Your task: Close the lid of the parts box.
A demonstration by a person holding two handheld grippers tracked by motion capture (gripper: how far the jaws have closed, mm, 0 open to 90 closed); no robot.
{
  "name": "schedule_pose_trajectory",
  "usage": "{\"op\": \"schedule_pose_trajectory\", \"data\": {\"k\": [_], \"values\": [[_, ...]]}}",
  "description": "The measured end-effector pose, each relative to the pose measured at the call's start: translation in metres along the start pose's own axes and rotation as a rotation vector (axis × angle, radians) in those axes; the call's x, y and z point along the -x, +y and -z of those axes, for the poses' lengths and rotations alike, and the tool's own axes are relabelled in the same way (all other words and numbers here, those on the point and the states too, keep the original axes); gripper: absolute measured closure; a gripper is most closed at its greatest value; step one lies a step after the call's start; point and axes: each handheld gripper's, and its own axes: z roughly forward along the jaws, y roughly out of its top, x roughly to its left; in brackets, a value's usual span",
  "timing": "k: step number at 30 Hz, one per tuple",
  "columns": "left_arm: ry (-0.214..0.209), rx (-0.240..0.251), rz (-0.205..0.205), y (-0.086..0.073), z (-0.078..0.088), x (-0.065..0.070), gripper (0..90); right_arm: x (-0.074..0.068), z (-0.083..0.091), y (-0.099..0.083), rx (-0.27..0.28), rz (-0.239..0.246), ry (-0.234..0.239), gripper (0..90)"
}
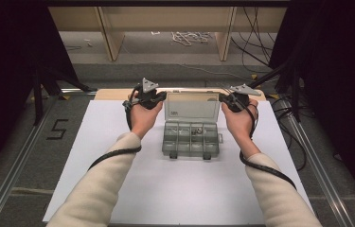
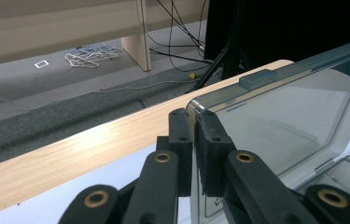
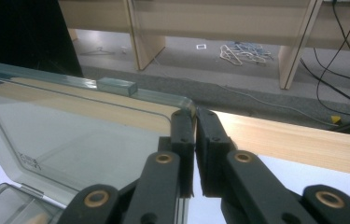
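A clear grey plastic compartment box (image 1: 190,142) sits at the middle of the white sheet, with small parts in some of its cells. Its lid (image 1: 191,106) stands upright at the far side. My left gripper (image 1: 162,98) is shut on the lid's upper left corner; in the left gripper view the black jaws (image 2: 194,122) pinch the edge of the lid (image 2: 284,116). My right gripper (image 1: 223,98) is shut on the upper right corner. The right gripper view shows its jaws (image 3: 194,119) closed over the corner of the lid (image 3: 79,126).
A white sheet (image 1: 118,189) covers the table, and a wooden strip (image 2: 70,158) runs along its far edge. Beyond lie grey floor, wooden furniture legs (image 1: 111,40), loose cables (image 1: 191,37) and black stands on both sides. Metal rails (image 1: 19,165) flank the table.
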Motion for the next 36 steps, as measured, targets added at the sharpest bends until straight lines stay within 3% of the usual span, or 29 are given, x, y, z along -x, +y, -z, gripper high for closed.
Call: {"op": "schedule_pose_trajectory", "data": {"k": [5, 26, 36], "values": [[0.011, 0.034, -0.018, -0.007, 0.007, 0.006, 85.0, -0.002, 0.006, -0.003, 0.014, 0.02, 0.003, 87.0], [0.015, 0.062, -0.084, -0.022, 0.027, 0.018, 84.7, -0.011, 0.027, -0.015, 0.028, 0.06, -0.007, 87.2], [0.013, 0.067, -0.109, -0.028, 0.035, 0.021, 84.5, -0.013, 0.034, -0.02, 0.027, 0.06, 0.012, 87.2]]}}
